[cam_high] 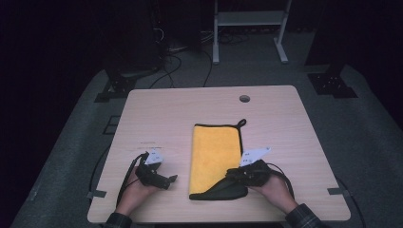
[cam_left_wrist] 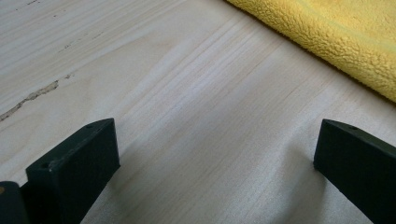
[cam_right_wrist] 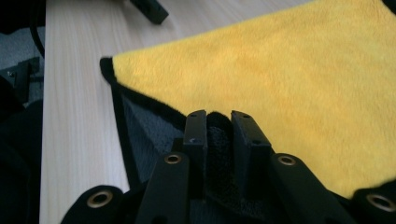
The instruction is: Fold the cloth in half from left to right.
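right gripper pinching yellow towel corner (grey underside up).

high view: fixed overhead at 6 o'clock, faces 12 down on whole table | left gripper view: skims tabletop, towel edge at 1 o'clock | right gripper view: close on same towel | shared: yellow towel, table
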Tool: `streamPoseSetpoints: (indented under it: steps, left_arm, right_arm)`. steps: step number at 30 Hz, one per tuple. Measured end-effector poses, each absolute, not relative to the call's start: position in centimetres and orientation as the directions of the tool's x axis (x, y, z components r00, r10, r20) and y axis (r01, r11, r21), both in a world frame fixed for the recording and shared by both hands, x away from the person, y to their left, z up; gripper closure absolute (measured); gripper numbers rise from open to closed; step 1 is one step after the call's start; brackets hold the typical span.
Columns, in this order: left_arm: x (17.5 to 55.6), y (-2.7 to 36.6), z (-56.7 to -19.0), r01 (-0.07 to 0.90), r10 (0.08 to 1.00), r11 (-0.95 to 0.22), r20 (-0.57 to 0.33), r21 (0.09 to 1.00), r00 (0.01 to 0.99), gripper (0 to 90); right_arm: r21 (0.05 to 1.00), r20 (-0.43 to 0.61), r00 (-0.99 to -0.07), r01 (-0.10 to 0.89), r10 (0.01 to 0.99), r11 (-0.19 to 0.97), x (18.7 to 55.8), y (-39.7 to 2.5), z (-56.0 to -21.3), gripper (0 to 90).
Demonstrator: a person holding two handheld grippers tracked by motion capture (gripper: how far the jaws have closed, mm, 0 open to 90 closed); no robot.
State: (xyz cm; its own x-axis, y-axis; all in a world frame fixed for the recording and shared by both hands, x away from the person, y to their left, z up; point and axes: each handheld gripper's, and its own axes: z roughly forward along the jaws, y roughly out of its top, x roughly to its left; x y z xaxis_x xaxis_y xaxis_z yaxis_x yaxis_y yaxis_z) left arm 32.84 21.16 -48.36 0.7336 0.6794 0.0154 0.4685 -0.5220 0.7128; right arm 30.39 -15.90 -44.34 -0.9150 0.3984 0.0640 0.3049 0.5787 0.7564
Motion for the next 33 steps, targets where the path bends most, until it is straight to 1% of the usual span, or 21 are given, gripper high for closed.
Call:
streamPoseSetpoints:
  steps: [7, 12, 16, 17, 21, 24, 29, 33]
  left_arm:
    - [32.8, 21.2, -48.4, 0.469, 0.681, -0.520, 0.015, 0.714, 0.732, 0.0]
    - [32.8, 21.2, -48.4, 0.469, 0.681, -0.520, 0.015, 0.714, 0.732, 0.0]
    - [32.8, 21.2, -48.4, 0.470, 0.683, -0.518, 0.015, 0.714, 0.730, 0.0]
    - [32.8, 21.2, -48.4, 0.470, 0.683, -0.518, 0.015, 0.714, 0.730, 0.0]
    - [32.8, 21.2, -48.4, 0.470, 0.683, -0.518, 0.015, 0.714, 0.730, 0.0]
    - [32.8, 21.2, -48.4, 0.470, 0.683, -0.518, 0.014, 0.715, 0.730, 0.0]
    - [32.8, 21.2, -48.4, 0.470, 0.683, -0.518, 0.015, 0.715, 0.731, 0.0]
    - [32.9, 21.1, -48.2, 0.488, 0.695, -0.521, 0.016, 0.700, 0.719, 0.0]
  right_arm:
    - [0.719, 0.077, -0.917, 0.323, 0.392, 0.615, 28.8, -17.4, -45.3, 70.1]
    - [0.705, 0.087, -0.914, 0.338, 0.396, 0.624, 27.6, -18.6, -45.6, 69.0]
    - [0.707, 0.081, -0.909, 0.342, 0.409, 0.620, 26.8, -19.6, -45.5, 67.0]
    - [0.712, 0.093, -0.906, 0.350, 0.413, 0.608, 26.5, -20.2, -45.4, 64.9]
    - [0.726, 0.111, -0.894, 0.371, 0.435, 0.578, 26.1, -21.4, -45.1, 62.2]
    - [0.739, 0.111, -0.876, 0.389, 0.470, 0.550, 26.2, -22.4, -44.9, 57.4]
    - [0.752, 0.118, -0.830, 0.433, 0.545, 0.497, 27.4, -23.5, -44.9, 43.5]
    - [0.771, 0.125, -0.798, 0.452, 0.590, 0.448, 29.0, -24.0, -44.6, 39.5]
